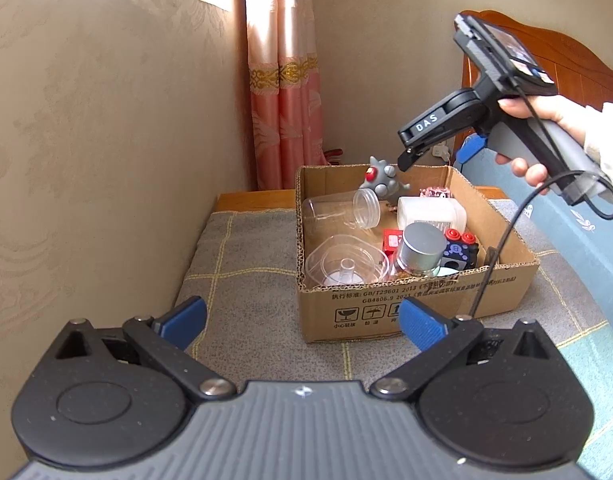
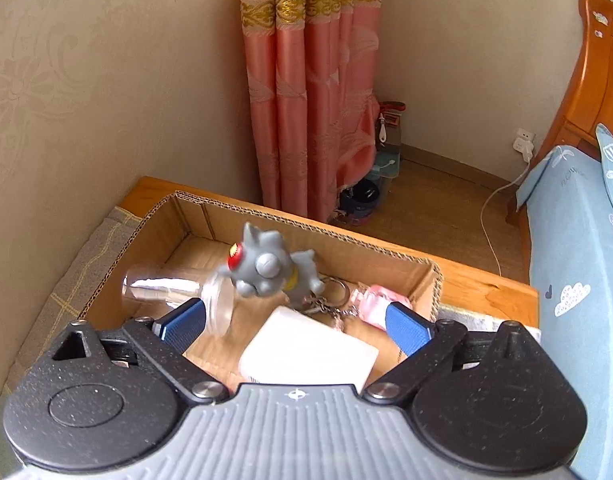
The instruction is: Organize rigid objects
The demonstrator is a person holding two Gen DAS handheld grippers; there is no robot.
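Note:
A cardboard box (image 1: 422, 308) stands on a grey checked mat and holds several rigid objects. A grey spiky toy figure (image 1: 380, 180) with a red eye is at the box's far side; in the right wrist view it (image 2: 266, 266) is blurred, just above the box floor, clear of the fingers. My right gripper (image 2: 298, 322) is open and empty above the box (image 2: 154, 220); it shows in the left wrist view (image 1: 434, 148) over the far rim. My left gripper (image 1: 302, 320) is open and empty, in front of the box.
Inside the box lie a clear jar (image 1: 338, 208), a white container (image 1: 430, 212), a silver-capped bottle (image 1: 422, 246), a clear dish (image 1: 344, 266), a black-and-red toy (image 1: 460, 248) and a pink item (image 2: 376, 302). Wall left, pink curtain (image 1: 284, 92) behind, blue bedding (image 2: 578, 248) right.

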